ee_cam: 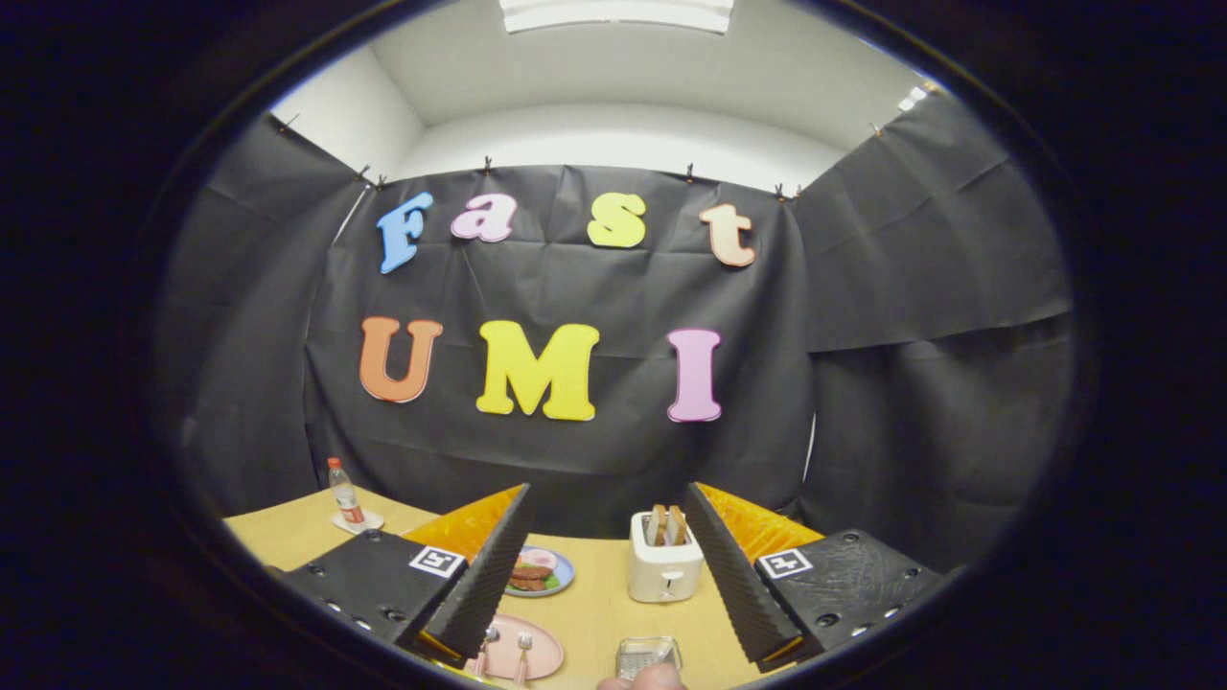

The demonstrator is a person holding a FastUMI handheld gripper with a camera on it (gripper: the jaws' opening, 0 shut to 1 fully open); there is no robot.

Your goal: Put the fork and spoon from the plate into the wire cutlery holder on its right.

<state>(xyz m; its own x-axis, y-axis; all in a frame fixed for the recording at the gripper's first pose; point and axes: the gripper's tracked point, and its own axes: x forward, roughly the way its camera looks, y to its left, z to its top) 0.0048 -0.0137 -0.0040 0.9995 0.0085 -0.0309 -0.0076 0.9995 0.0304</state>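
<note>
I counted one pale wooden table (594, 613), two plates: one pink round plate (542, 656) and one blue plate of food (562, 576). On the pink one lay one spoon (489, 639) and one fork (524, 650). I also counted one wire cutlery holder (645, 655), one white toaster (663, 567) with two bread slices (666, 524), and one clear drink bottle (343, 492).

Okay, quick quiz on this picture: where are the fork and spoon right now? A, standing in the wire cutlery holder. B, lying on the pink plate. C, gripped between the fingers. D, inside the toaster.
B: the fork and spoon lie on the pink plate, left of the wire cutlery holder, while the hand-held gripper is open above the table with nothing between its fingers.
</note>
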